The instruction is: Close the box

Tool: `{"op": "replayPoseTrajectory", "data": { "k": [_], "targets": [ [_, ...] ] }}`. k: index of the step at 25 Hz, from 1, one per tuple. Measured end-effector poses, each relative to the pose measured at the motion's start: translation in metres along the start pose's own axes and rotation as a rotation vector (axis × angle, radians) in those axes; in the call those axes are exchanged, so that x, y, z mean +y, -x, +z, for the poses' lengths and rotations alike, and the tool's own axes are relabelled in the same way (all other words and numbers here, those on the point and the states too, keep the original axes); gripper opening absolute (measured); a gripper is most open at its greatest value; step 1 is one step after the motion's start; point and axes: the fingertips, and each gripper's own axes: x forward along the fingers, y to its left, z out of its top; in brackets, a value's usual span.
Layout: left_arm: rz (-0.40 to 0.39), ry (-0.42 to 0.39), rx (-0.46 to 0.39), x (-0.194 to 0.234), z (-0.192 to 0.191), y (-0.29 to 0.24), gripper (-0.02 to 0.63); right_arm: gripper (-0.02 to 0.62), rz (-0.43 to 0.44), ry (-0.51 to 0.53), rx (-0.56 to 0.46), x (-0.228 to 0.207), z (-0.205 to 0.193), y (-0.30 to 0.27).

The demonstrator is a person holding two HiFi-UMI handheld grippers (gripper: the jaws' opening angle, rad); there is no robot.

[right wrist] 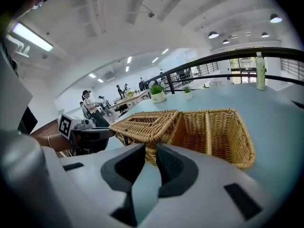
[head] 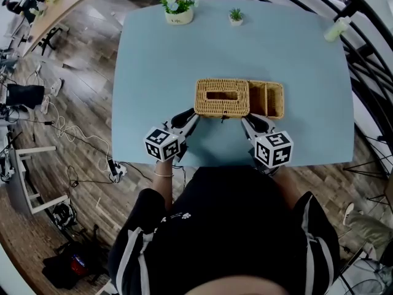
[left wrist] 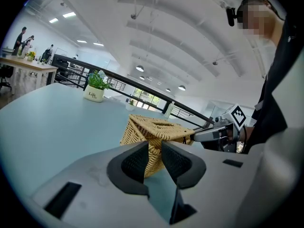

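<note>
1. A pale blue table [head: 295, 72] filled the upper middle of the head view, with wood flooring around it.
2. The person [head: 233, 226], in a dark top, stood at the table's near edge, low in the frame.
3. A wicker box [head: 270, 100] sat at the centre of the table. Its right part was uncovered, and a divider split it into compartments.
4. The woven lid [head: 222, 97], with a slot in its top, lay over the box's left part and overhung it to the left, so the box stood only part closed.
5. The left gripper [head: 191, 118] pointed at the lid's lower left corner. In the left gripper view its jaws [left wrist: 153, 148] stood slightly parted and released, with wicker showing through the gap and nothing pinched.
6. The right gripper [head: 249, 123] reached toward the box's near side, just right of centre. In the right gripper view its jaws [right wrist: 151, 153] were likewise a little apart, clamping nothing, with the box's rim just beyond them.
7. A potted plant in a white pot [head: 178, 9] stood at the table's far edge, upper left of centre.
8. A smaller potted plant [head: 236, 17] stood just to its right.
9. A pale bottle [head: 338, 28] stood at the table's upper right corner.
</note>
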Motion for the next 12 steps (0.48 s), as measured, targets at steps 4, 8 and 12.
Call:
{"op": "replayPoseTrajectory", "data": {
  "k": [4, 8, 12],
  "targets": [
    [0.007, 0.011, -0.006, 0.0009, -0.0021, -0.0001, 0.086, 0.067, 0.0, 0.001, 0.002, -0.0003, -0.0018, -0.0015],
    [0.024, 0.011, 0.016, 0.0021, -0.0065, 0.0023, 0.086, 0.067, -0.008, -0.009, 0.01, 0.001, -0.0048, 0.0014],
    [0.048, 0.018, 0.036, 0.0024, -0.0104, 0.0057, 0.086, 0.067, -0.03, -0.033, 0.013, -0.005, -0.009, 0.0075]
  ]
}}
